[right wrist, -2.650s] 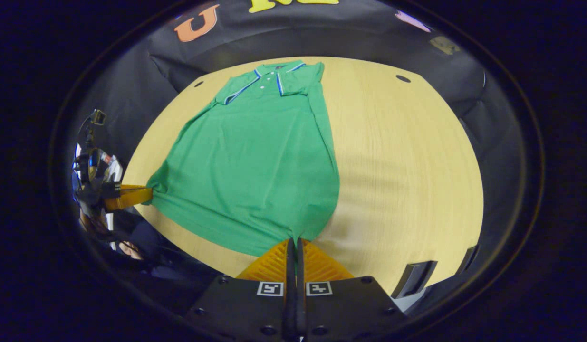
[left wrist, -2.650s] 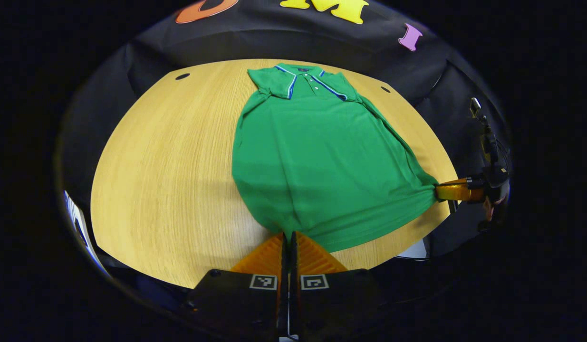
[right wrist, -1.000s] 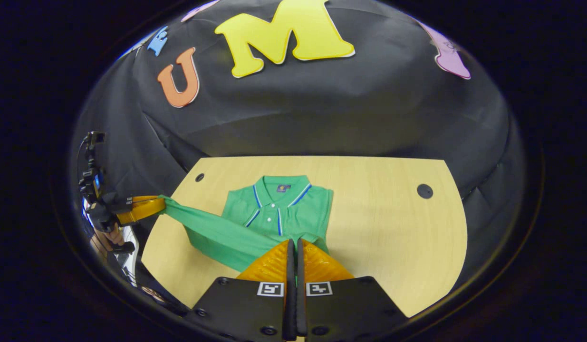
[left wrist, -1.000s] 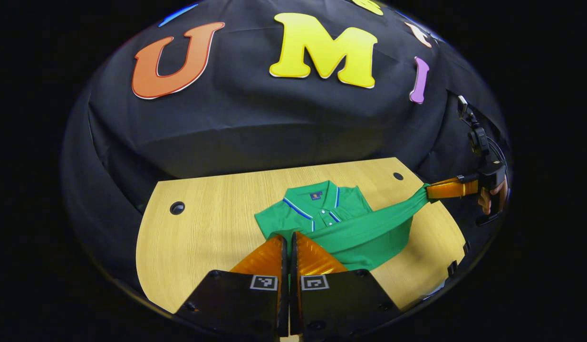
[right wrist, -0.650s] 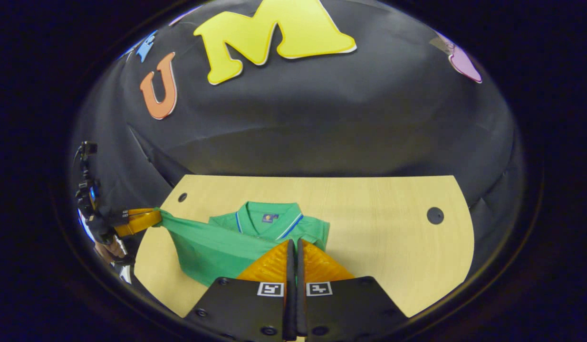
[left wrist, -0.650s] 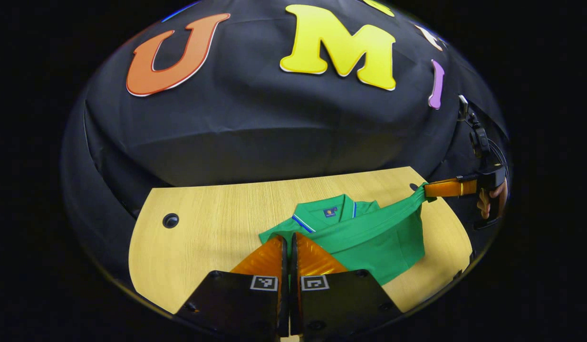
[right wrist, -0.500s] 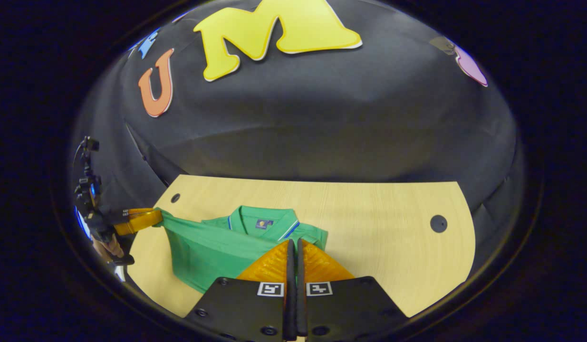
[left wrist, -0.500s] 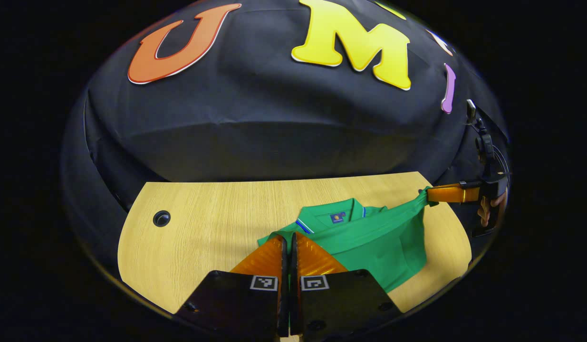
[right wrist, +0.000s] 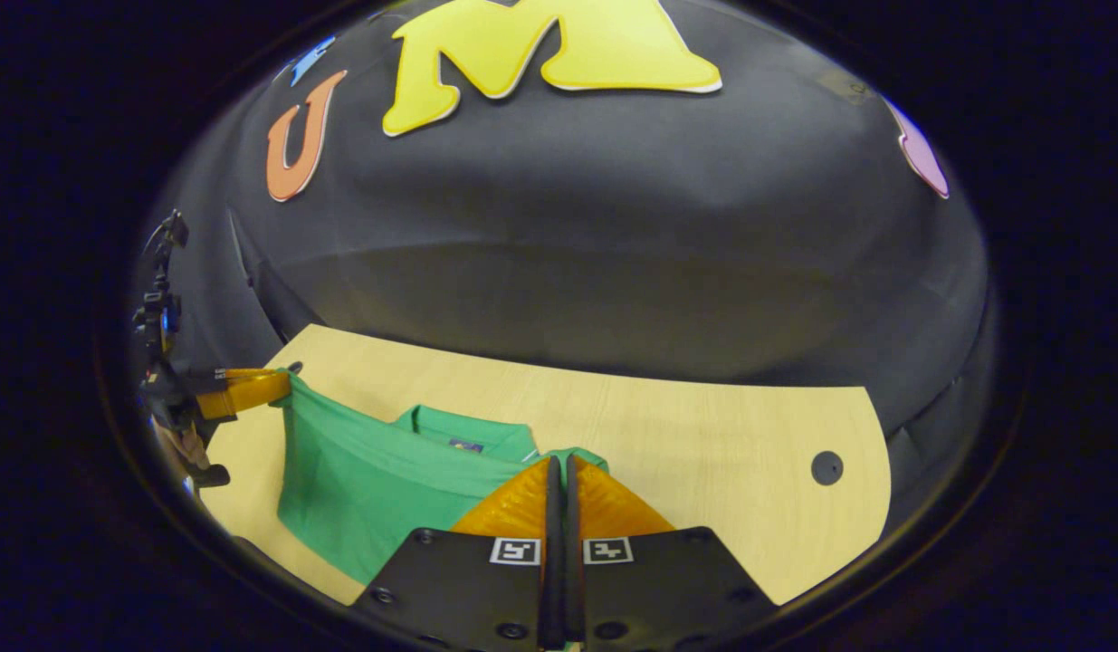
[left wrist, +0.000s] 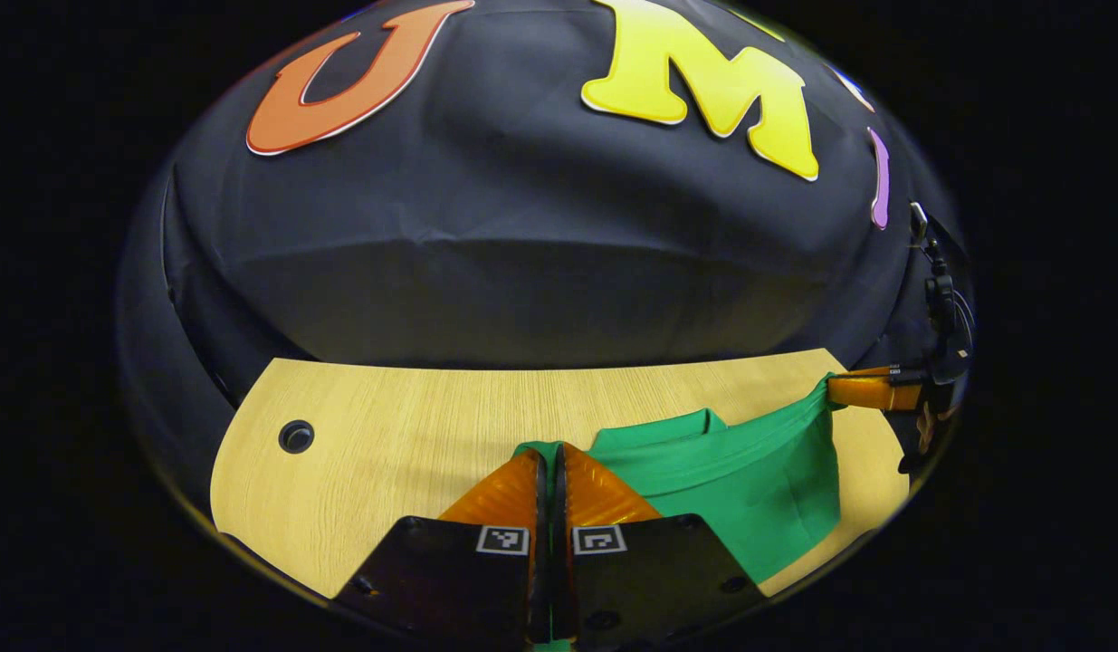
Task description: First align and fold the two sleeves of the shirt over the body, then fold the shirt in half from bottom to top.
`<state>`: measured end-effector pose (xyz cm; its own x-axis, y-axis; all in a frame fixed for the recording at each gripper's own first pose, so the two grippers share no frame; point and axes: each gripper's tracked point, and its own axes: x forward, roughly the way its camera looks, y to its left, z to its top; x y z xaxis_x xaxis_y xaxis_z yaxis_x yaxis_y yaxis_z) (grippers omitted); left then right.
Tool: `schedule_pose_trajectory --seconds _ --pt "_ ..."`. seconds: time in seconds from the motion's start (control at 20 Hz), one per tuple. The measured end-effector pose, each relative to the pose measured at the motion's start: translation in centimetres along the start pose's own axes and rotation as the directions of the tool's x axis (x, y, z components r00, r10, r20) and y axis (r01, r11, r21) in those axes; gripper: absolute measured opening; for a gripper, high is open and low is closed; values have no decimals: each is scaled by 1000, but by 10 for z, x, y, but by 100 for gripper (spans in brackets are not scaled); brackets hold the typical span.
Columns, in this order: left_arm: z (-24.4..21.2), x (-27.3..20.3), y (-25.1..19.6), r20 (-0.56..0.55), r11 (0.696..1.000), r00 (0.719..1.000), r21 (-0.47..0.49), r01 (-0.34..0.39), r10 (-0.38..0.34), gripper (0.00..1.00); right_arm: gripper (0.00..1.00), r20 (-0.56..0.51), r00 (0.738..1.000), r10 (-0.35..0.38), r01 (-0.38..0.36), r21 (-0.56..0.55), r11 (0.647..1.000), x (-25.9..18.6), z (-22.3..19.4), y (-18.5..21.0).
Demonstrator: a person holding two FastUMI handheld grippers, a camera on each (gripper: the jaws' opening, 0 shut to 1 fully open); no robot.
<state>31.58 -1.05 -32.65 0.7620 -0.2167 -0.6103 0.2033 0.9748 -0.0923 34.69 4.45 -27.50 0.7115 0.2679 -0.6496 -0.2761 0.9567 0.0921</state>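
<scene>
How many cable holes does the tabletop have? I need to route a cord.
2. One hole lies near the table's far left corner, the other hole near its far right corner. The green shirt may hide more.

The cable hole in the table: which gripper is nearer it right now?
Probably left. The left gripper, clamping the shirt hem, has a cable hole close by; the right gripper's hole looks farther away.

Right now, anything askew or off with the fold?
Nothing damaged. The green polo shirt lies doubled on the light wooden table, its hem carried up over the collar and held taut between the left tongs and right tongs, not yet laid flat.
</scene>
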Motion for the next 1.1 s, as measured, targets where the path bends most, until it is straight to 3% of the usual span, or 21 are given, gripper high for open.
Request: schedule_pose_trajectory --seconds 0.1,0.45,0.5,0.55,0.7,0.8,1.1 --pt "-1 11 1 5 1000 1000 12 -9 9 0 2 -7 1000 -7 7 0 1000 11 -4 -2" --pt "-15 44 5 2 998 998 36 -57 57 6 3 23 999 -49 49 -3 999 39 -5 -2" --pt "-16 45 4 1 998 998 18 -61 61 12 4 22 998 -58 58 10 998 42 -6 -3" --pt "-19 44 1 -7 998 998 -1 -67 67 18 14 32 997 -64 63 20 998 42 -4 -4" --pt "-10 28 -1 20 995 995 -27 -93 93 100 66 105 989 -106 105 18 994 29 7 -9" --pt "5 15 0 55 994 993 -46 -101 104 100 100 145 980 -138 137 13 990 11 14 -10" --pt "59 -82 1 177 983 969 -91 -158 172 100 96 286 939 -191 186 48 981 -86 42 3"
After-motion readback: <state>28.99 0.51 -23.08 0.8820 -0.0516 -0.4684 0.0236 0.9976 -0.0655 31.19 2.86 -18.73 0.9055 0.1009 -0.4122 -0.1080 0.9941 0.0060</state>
